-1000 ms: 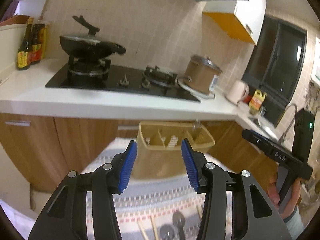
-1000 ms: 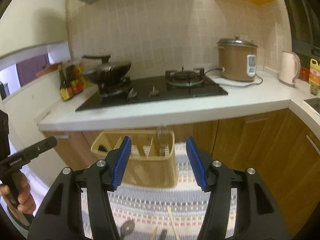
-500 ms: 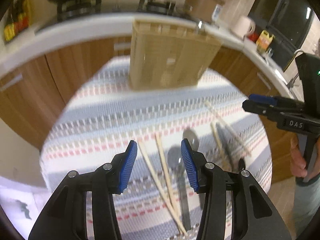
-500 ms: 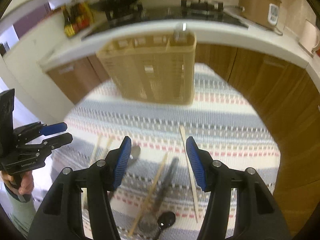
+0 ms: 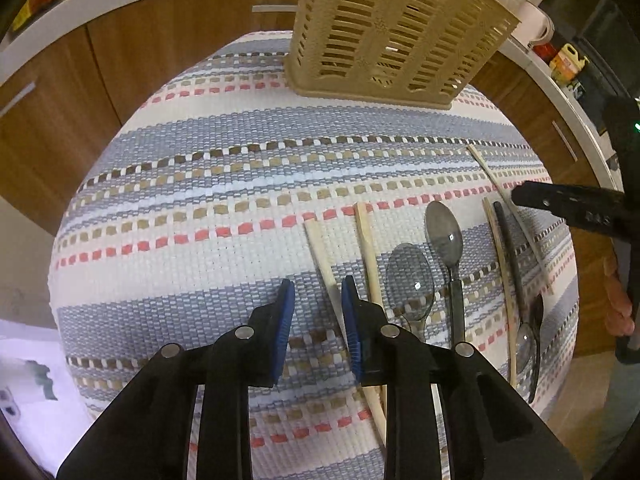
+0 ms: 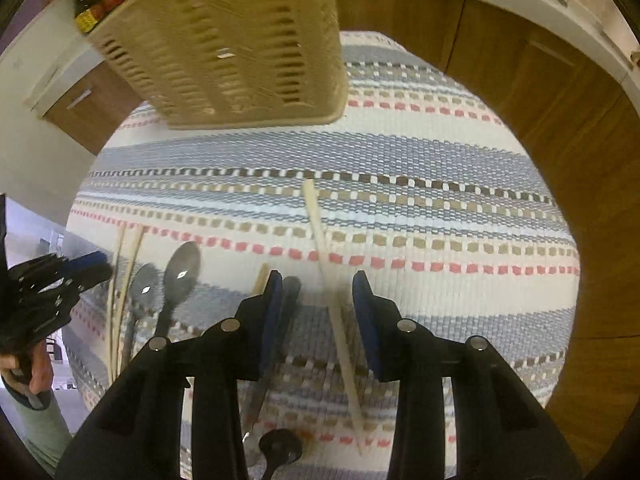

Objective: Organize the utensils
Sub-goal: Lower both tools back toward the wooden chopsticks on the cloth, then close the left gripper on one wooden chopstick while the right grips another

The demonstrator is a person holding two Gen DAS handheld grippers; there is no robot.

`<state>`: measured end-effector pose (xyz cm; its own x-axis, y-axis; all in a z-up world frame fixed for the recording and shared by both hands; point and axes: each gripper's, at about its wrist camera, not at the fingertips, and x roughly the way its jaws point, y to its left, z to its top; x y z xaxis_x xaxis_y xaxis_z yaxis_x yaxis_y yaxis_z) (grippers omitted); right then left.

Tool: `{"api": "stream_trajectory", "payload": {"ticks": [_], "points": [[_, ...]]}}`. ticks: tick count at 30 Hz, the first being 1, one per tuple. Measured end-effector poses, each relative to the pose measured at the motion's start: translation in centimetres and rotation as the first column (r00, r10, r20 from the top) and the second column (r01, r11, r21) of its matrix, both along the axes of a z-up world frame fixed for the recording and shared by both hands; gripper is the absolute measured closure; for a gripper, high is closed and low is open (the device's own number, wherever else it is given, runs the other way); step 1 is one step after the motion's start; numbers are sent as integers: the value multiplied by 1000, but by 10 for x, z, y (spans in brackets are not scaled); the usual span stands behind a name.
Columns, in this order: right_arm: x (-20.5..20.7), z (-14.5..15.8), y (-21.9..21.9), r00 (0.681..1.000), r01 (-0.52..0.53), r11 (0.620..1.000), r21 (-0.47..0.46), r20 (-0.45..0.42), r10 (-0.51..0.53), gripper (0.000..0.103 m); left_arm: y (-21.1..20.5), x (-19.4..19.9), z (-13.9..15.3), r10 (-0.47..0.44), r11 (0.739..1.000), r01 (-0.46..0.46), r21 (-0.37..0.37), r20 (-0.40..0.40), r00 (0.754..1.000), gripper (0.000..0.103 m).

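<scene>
Several utensils lie on a striped cloth [image 5: 192, 208]. My left gripper [image 5: 317, 294] points down at the cloth, its jaws closing around a pale chopstick [image 5: 320, 252] that lies close to the right pad; no press shows. Right of it lie a second chopstick [image 5: 367, 240], two grey spoons [image 5: 444, 236] [image 5: 411, 280] and a dark spoon [image 5: 514, 264]. My right gripper [image 6: 317, 284] also points down, jaws closing, with another chopstick [image 6: 320, 236] between the pads and clear of both. A dark handle [image 6: 290, 300] lies by its left finger. A beige slatted basket [image 5: 384, 40] stands at the far edge.
Wooden cabinet doors [image 5: 168, 36] and a white counter edge ring the table behind the basket [image 6: 224, 48]. A hand holds the other gripper at the right edge of the left view [image 5: 560, 202] and at the left edge of the right view [image 6: 60, 276].
Both grippers have dropped and tipped down from facing the stove and counter to hovering just over the utensils. Both pairs of jaws have narrowed, each now straddling a chopstick.
</scene>
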<state>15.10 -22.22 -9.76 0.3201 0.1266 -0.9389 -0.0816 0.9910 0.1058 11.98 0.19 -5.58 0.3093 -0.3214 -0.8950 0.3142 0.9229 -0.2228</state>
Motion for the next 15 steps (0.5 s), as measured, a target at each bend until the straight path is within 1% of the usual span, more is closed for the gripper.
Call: {"api": "stream_trajectory", "payload": {"ticks": [2, 4, 6, 7, 9, 10, 11, 13, 14, 15], "points": [[6, -5, 2, 1000, -5, 1000, -7, -12, 5, 73, -4, 1, 1, -11, 1000, 11, 17, 0, 1000, 81], [12, -11, 7, 1000, -14, 999, -38, -24, 13, 77, -6, 3, 1, -22, 999, 22, 33, -1, 1000, 81], [18, -13, 11, 1000, -24, 998, -62, -17, 23, 78, -15, 3, 2, -29, 998, 29, 47, 0, 1000, 81], [20, -13, 13, 999, -31, 997, -68, -19, 29, 83, -17, 4, 2, -34, 998, 34, 58, 2, 999, 81], [22, -14, 17, 999, -43, 996, -74, -28, 41, 88, -23, 4, 2, -40, 996, 40, 78, 6, 999, 81], [23, -15, 20, 999, -50, 994, -98, -25, 48, 91, -26, 3, 2, -45, 994, 43, 97, 14, 999, 81], [23, -14, 18, 998, -55, 993, -105, -24, 53, 91, -28, 3, 2, -47, 993, 44, 112, 22, 999, 82], [25, -16, 19, 999, -51, 993, -104, -22, 49, 95, -33, 0, 2, -49, 989, 43, 145, 41, 998, 89], [26, -16, 17, 999, -45, 994, -96, -21, 43, 96, -35, 0, 2, -50, 988, 43, 150, 47, 998, 97], [26, -17, 16, 999, -39, 995, -89, -19, 37, 98, -37, 0, 1, -47, 987, 39, 155, 51, 998, 98]]}}
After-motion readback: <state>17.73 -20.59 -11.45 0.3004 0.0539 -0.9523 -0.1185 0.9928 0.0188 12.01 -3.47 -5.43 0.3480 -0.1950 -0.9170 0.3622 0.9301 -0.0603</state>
